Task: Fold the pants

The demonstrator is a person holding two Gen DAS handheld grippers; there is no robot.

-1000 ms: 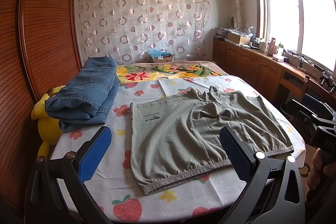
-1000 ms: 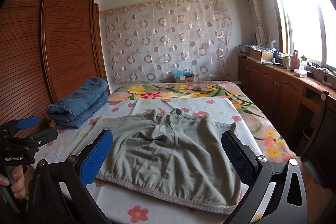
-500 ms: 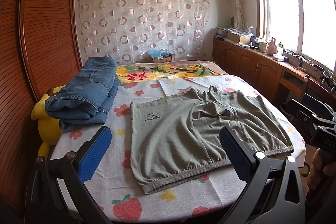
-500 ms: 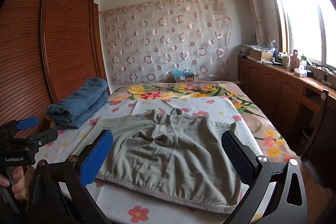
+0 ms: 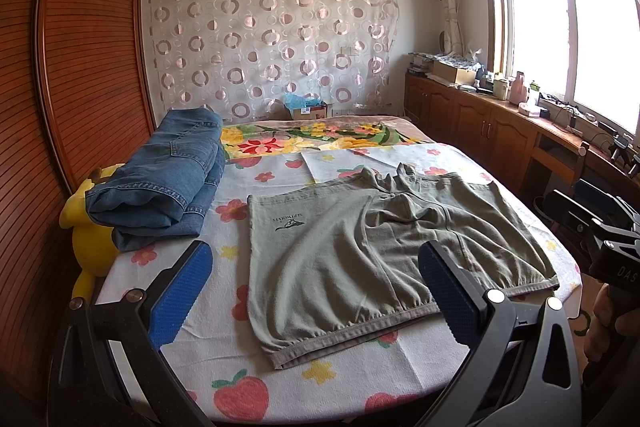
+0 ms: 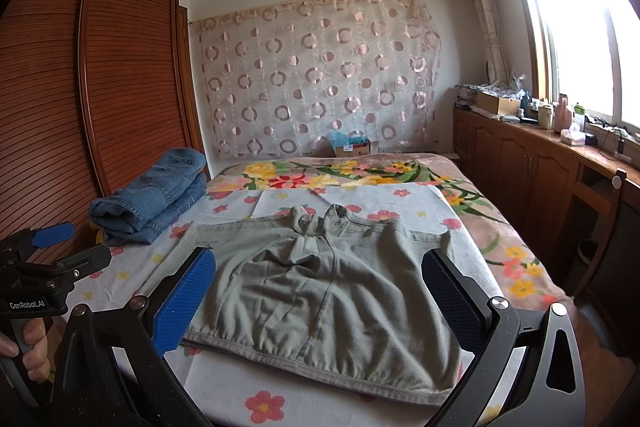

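Note:
A pair of grey-green shorts [image 5: 360, 247] lies spread flat on the bed, its waistband toward me; it also shows in the right wrist view [image 6: 328, 287]. My left gripper [image 5: 316, 287] is open and empty, held in the air just short of the waistband's left part. My right gripper [image 6: 320, 295] is open and empty, held short of the waistband's right part. Each gripper shows at the edge of the other's view: the right one [image 5: 600, 239] and the left one [image 6: 36, 267].
Folded blue jeans [image 5: 168, 175] lie at the bed's left side beside a yellow plush toy [image 5: 88, 235]. The flowered sheet [image 5: 240, 387] covers the bed. A wooden wardrobe [image 5: 80, 67] stands left, low cabinets [image 5: 500, 131] right under the window.

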